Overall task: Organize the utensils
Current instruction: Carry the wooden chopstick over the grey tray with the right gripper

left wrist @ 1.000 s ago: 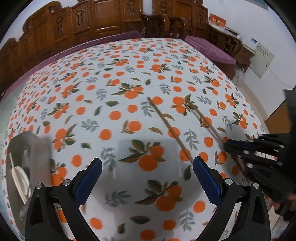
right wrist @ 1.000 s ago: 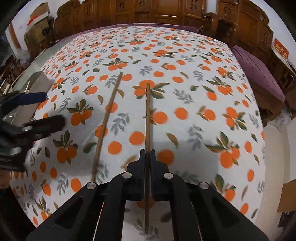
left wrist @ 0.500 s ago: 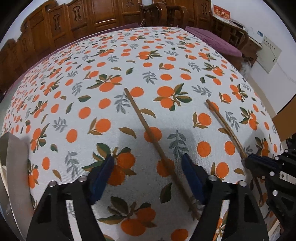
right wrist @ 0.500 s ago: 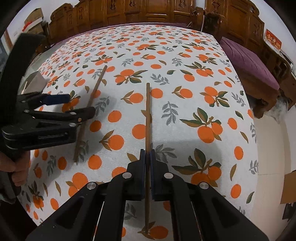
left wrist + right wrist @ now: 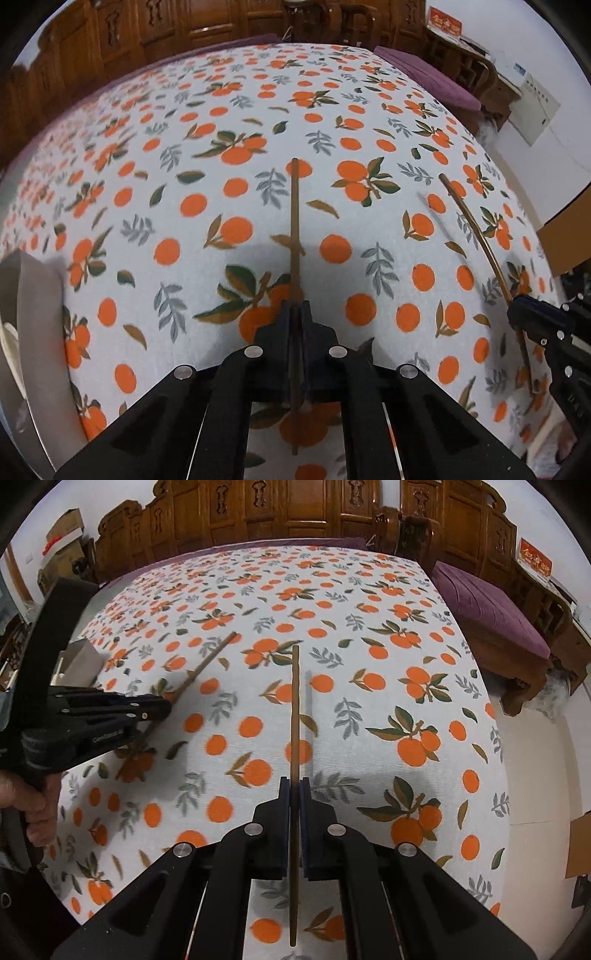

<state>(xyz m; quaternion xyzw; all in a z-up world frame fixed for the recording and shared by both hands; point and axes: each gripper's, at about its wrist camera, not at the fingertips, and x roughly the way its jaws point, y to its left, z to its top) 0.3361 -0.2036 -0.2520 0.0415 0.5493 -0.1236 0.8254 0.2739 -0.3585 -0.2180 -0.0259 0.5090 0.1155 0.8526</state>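
Two brown wooden chopsticks are over a table with an orange-print cloth. My left gripper [image 5: 295,310] is shut on the left chopstick [image 5: 294,221], which points away along the cloth; it also shows in the right wrist view [image 5: 207,661], with the left gripper [image 5: 162,709] on it. My right gripper [image 5: 294,786] is shut on the right chopstick [image 5: 294,709] and holds it a little above the cloth, over its shadow. In the left wrist view the right gripper [image 5: 517,306] and its chopstick [image 5: 476,229] are at the right.
A grey metal utensil holder [image 5: 33,306] with white utensils in it stands at the table's left edge, also in the right wrist view [image 5: 79,661]. Carved wooden chairs [image 5: 295,513] with a purple cushion [image 5: 487,609] ring the table.
My left gripper moved right over the left chopstick and shut on it. My right gripper kept its chopstick and lifted it slightly.
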